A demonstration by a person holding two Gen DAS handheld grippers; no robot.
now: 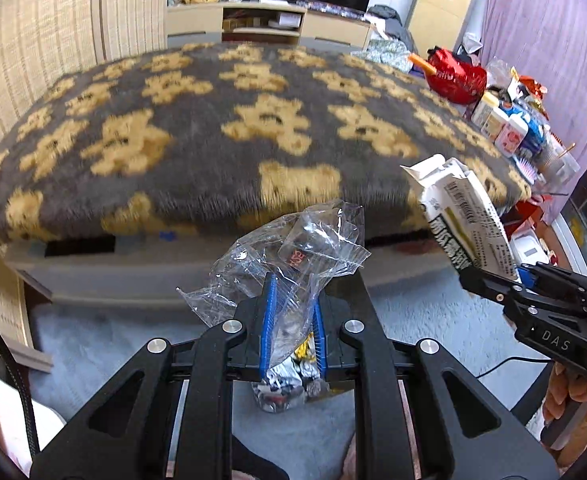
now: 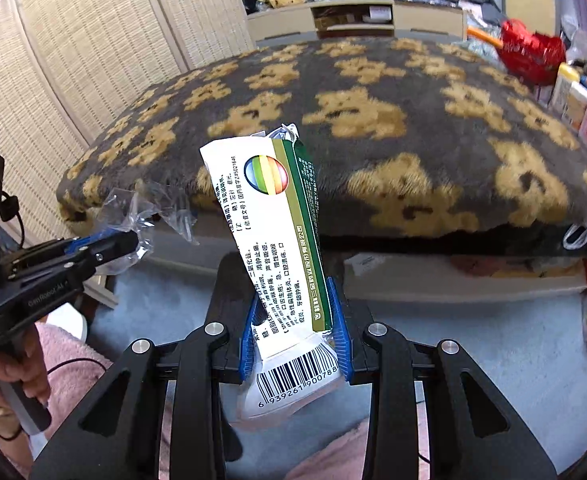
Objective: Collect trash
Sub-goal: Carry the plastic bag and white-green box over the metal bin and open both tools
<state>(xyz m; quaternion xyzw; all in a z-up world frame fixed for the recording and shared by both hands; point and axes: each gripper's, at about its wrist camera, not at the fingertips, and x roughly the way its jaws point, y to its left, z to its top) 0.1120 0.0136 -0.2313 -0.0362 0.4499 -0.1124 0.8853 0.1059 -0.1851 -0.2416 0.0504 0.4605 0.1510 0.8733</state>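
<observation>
A: Where's the trash right now?

B: Both pieces are off the bed [image 1: 213,128] and in the air in front of it. The left hand-held gripper [image 1: 291,312] is clamped on a crumpled clear plastic wrapper [image 1: 293,248], with a bit of foil packet [image 1: 289,384] hanging below the blue pads. The right hand-held gripper [image 2: 295,334] is closed on a flattened medicine box [image 2: 277,248], white and green, barcode end down.

A: No bin in sight?

B: None in either view, only pale carpet [image 2: 473,340] below and clutter by the bedside. My guess is the step is carrying both to wherever they get dumped.

A: How to do it well?

B: Keep both grips firm. The wrapper is slippery and loose, so the foil could slide out; I'd avoid jerks. The box is pinched near its lower end and leans, so keep it clear of the teddy-bear blanket's edge. Release only once each piece is right over the container
</observation>
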